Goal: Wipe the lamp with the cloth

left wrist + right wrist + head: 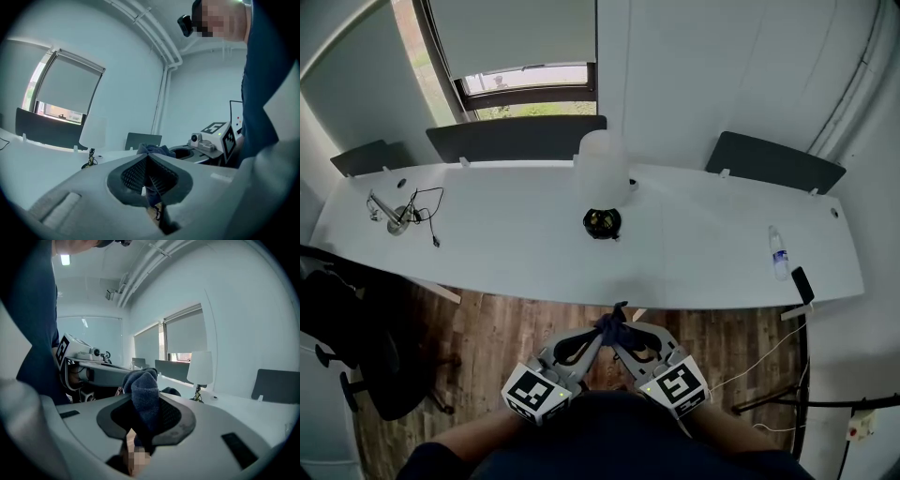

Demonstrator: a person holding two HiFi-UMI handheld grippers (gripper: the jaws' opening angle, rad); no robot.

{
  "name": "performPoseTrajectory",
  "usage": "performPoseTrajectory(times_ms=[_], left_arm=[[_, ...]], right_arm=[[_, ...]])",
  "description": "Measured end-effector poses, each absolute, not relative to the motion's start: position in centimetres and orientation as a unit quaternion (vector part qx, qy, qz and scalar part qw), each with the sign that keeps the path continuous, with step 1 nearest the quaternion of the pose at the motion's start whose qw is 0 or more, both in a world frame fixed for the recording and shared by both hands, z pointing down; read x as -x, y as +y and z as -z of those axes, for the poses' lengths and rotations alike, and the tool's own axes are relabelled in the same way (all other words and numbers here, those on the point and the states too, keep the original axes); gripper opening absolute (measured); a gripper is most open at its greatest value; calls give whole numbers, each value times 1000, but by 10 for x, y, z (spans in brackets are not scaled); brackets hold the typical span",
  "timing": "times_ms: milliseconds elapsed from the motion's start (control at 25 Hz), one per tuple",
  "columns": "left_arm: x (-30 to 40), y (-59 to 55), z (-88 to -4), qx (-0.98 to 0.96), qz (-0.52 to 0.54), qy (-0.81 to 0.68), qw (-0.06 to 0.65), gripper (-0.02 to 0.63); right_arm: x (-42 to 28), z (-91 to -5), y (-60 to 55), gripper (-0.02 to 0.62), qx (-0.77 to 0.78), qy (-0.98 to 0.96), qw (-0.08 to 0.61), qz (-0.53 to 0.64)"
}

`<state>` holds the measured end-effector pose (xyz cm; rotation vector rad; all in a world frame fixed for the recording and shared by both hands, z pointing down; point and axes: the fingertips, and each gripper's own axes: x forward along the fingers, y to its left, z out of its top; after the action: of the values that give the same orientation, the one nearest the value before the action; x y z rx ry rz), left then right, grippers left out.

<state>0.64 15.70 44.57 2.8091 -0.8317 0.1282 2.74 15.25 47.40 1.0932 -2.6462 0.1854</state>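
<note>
At the lower centre of the frame, your left hand-held gripper [598, 337] and right hand-held gripper [625, 337] are both closed on the dark cloth [612, 322]. The white lamp [602, 167] stands at upper centre on the worktop [506, 253], well apart from them. The wiping looks not yet begun.

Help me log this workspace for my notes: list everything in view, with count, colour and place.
lamp: one, white shade on a black base, table centre
cloth: one, dark blue, between both grippers
table: one, white, across the view
bottle: one, clear, table's right end
small device: one, black, table's right front edge
cables: one tangle, black, table's left end
chair backs: three, dark, behind the table
office chair: one, black, floor at left
left gripper: grey, jaws shut on cloth
right gripper: grey, jaws shut on cloth
</note>
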Motion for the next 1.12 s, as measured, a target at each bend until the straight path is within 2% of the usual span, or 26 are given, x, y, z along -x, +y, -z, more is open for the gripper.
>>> performPoseTrajectory(times_ms=[480, 800, 1120], left_arm=[[30, 33, -428, -969, -15, -230, 84, 6], [65, -34, -429, -975, -8, -196, 101, 6], [54, -64, -420, -975, -4, -198, 101, 6]], right_arm=[[2, -453, 32, 100, -431, -885, 174, -10], [22, -447, -39, 101, -490, -850, 194, 4], [21, -439, -73, 101, -481, -851, 207, 34]])
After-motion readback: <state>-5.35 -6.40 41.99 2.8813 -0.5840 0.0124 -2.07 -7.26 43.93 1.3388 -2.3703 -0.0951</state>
